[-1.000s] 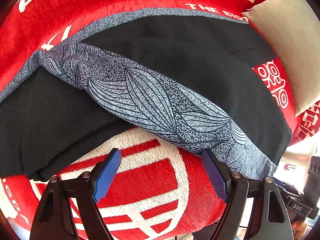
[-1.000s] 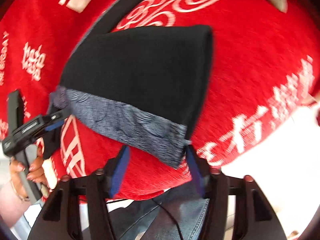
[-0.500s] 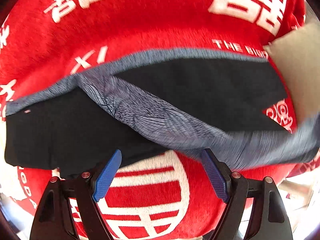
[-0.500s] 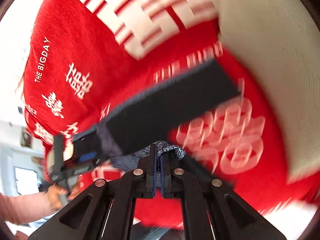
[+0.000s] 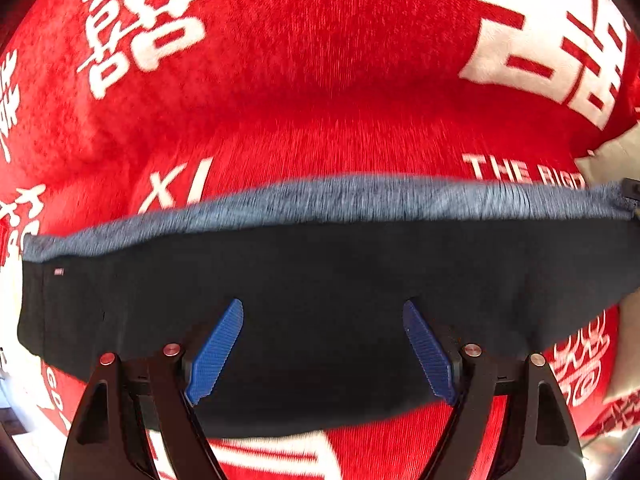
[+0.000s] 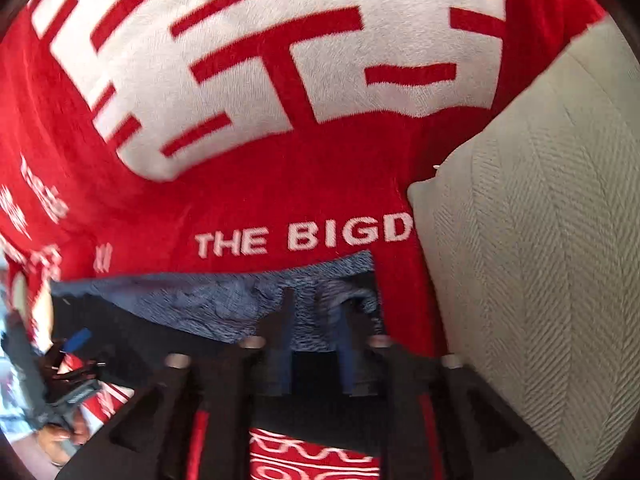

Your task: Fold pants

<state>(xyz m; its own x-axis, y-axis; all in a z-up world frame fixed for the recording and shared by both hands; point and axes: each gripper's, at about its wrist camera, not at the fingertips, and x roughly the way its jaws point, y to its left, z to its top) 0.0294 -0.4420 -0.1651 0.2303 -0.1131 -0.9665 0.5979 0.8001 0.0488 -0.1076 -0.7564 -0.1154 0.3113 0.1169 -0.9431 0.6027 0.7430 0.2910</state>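
Folded over since a second ago, the pants (image 5: 320, 300) lie as one long strip on the red blanket (image 5: 320, 100). Left gripper (image 5: 322, 344) hovers wide apart, empty. Right gripper (image 6: 316, 344) is opening above the patterned hem. Soft, limp cloth; grip ends.

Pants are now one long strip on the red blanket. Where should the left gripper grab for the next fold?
Probably the pants at their short left end, coming down from above. The strip lies flat and long, so that end can be carried across. The left gripper hovers open over the middle.
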